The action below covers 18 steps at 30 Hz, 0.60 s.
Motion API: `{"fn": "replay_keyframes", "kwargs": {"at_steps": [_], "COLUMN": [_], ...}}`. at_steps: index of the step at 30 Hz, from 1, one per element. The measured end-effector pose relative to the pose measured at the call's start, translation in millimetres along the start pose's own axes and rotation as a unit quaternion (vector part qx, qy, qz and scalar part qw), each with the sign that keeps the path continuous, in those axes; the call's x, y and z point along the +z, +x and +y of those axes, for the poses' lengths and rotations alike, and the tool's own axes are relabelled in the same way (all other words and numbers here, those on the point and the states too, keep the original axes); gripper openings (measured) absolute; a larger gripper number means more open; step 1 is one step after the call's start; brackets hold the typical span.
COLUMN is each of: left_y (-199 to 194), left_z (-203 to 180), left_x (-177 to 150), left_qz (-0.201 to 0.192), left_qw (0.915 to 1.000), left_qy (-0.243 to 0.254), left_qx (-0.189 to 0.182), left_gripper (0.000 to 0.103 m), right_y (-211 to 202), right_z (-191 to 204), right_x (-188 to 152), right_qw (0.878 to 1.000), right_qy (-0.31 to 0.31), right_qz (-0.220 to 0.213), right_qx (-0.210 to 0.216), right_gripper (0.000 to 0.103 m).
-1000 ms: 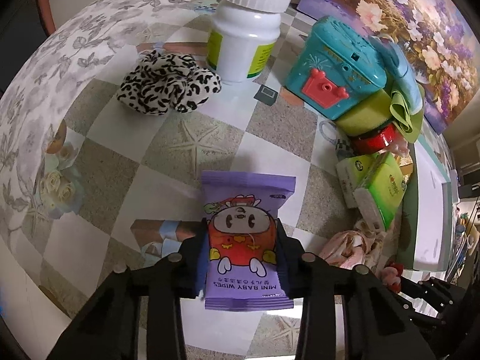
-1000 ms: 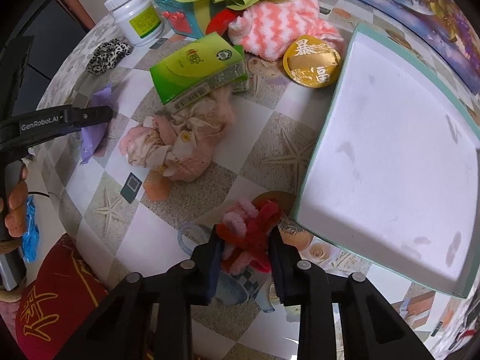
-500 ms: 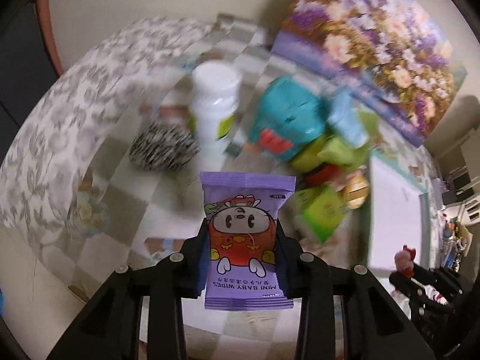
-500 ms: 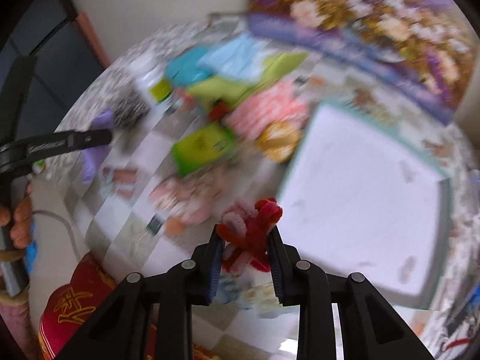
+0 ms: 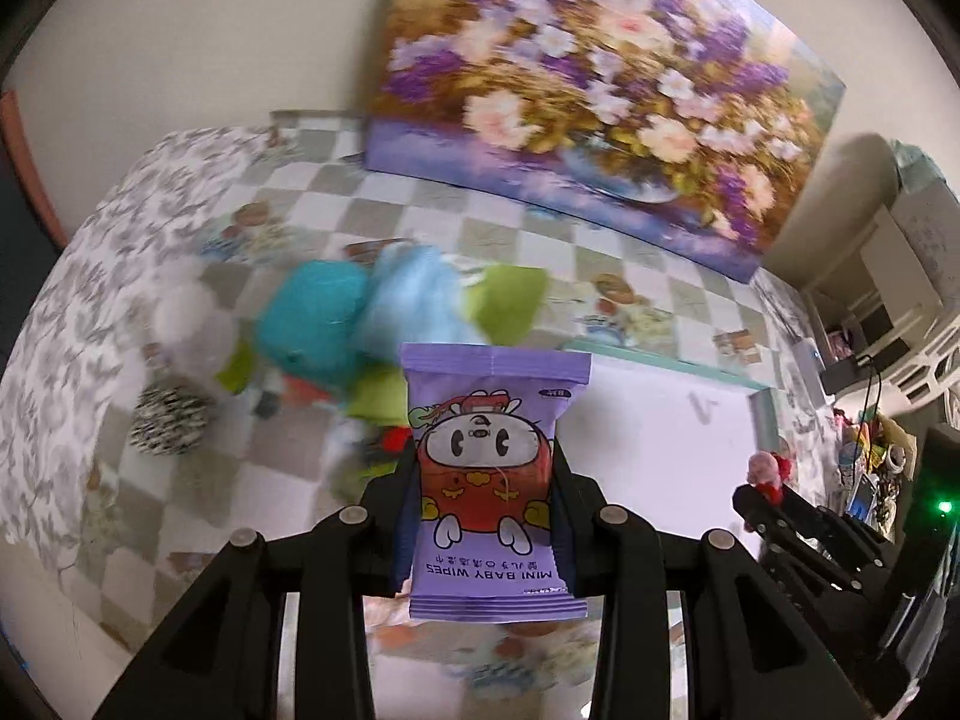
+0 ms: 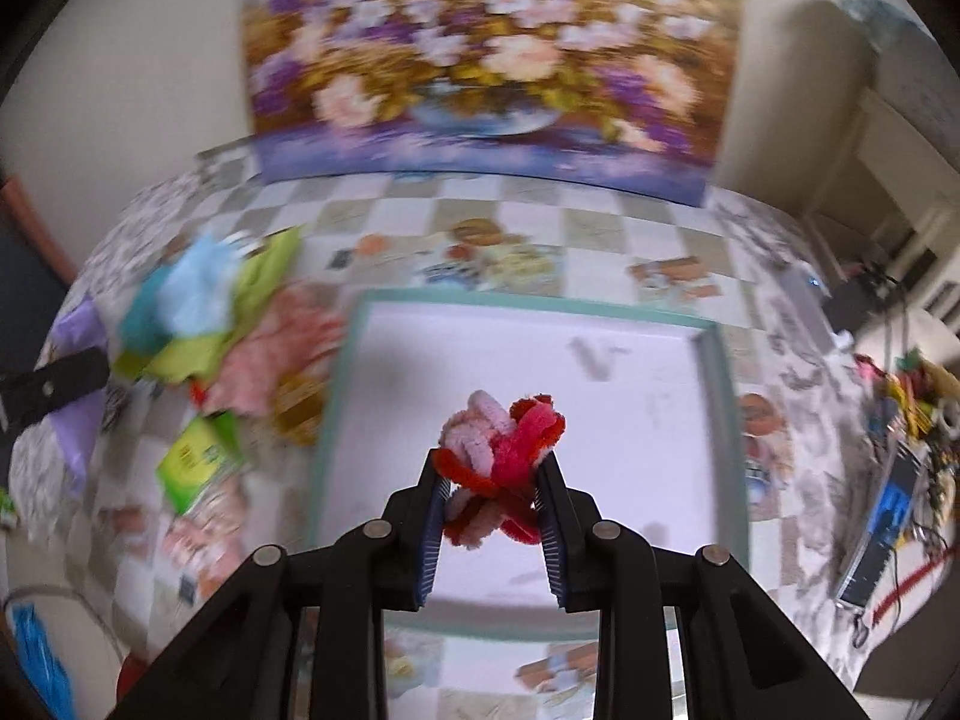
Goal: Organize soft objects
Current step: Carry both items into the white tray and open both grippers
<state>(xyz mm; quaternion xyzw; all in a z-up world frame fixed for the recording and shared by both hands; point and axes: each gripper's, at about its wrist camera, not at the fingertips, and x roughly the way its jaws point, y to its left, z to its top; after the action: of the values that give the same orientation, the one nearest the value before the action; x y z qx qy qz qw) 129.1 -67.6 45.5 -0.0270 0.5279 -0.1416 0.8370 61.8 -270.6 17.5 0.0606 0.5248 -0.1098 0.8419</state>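
My left gripper (image 5: pixel 485 468) is shut on a purple pack of mini baby wipes (image 5: pixel 489 468), held high above the checkered table. My right gripper (image 6: pixel 493 468) is shut on a knot of red and pink fuzzy pipe cleaners (image 6: pixel 501 450), hanging over the white tray (image 6: pixel 630 480) with a teal rim. In the left wrist view the same tray (image 5: pixel 660 438) lies to the right, and the right gripper (image 5: pixel 765 483) with its knot shows at the far right. A pink fuzzy cloth (image 6: pixel 270 348) and a leopard scrunchie (image 5: pixel 171 423) lie on the table.
A blurred pile stands left of the tray: teal toy box (image 5: pixel 312 324), light blue mask (image 5: pixel 414 300), green cloth (image 5: pixel 510 300), white bottle (image 5: pixel 192 324), green tissue pack (image 6: pixel 198 456). A large flower painting (image 6: pixel 480 72) leans on the wall behind. Cluttered shelves (image 6: pixel 900 450) are at right.
Both grippers have risen well above the table and swung right toward the tray, each keeping its object. The view now takes in the painting and wall.
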Motion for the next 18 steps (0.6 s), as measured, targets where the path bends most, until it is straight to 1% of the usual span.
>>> {"fn": "replay_keyframes", "kwargs": {"at_steps": [3, 6, 8, 10, 12, 14, 18], "left_y": [16.0, 38.7, 55.0, 71.0, 87.4, 99.5, 112.8], "left_z": [-26.1, -49.5, -63.4, -75.0, -88.3, -101.9, -115.7], "left_x": [0.6, -3.7, -6.3, -9.1, -15.5, -24.9, -38.4], "left_qz": [0.007, 0.019, 0.028, 0.038, 0.05, 0.058, 0.072], "left_qw": [0.9999, 0.9994, 0.9989, 0.9986, 0.9978, 0.9965, 0.9942], "left_qy": [0.012, 0.03, 0.037, 0.036, 0.041, 0.058, 0.079], "left_qx": [-0.005, -0.004, -0.003, -0.005, -0.012, -0.015, -0.014], "left_gripper": [0.038, 0.038, 0.038, 0.038, 0.038, 0.039, 0.039], "right_y": [8.4, 21.8, 33.9, 38.7, 42.5, 48.3, 55.0], "right_z": [-16.8, -35.1, -50.4, -64.8, -78.5, -94.6, -116.2], "right_x": [2.1, -3.8, -8.4, -10.3, -12.1, -16.6, -25.5], "right_qw": [1.0, 0.998, 0.997, 0.995, 0.994, 0.991, 0.987], "right_qy": [0.025, 0.045, 0.059, 0.068, 0.08, 0.097, 0.13], "right_qz": [-0.003, -0.001, 0.015, 0.019, 0.021, 0.029, 0.043], "right_qx": [-0.016, -0.033, -0.054, -0.071, -0.078, -0.083, -0.088], "right_gripper": [0.03, 0.03, 0.03, 0.03, 0.03, 0.03, 0.03]}}
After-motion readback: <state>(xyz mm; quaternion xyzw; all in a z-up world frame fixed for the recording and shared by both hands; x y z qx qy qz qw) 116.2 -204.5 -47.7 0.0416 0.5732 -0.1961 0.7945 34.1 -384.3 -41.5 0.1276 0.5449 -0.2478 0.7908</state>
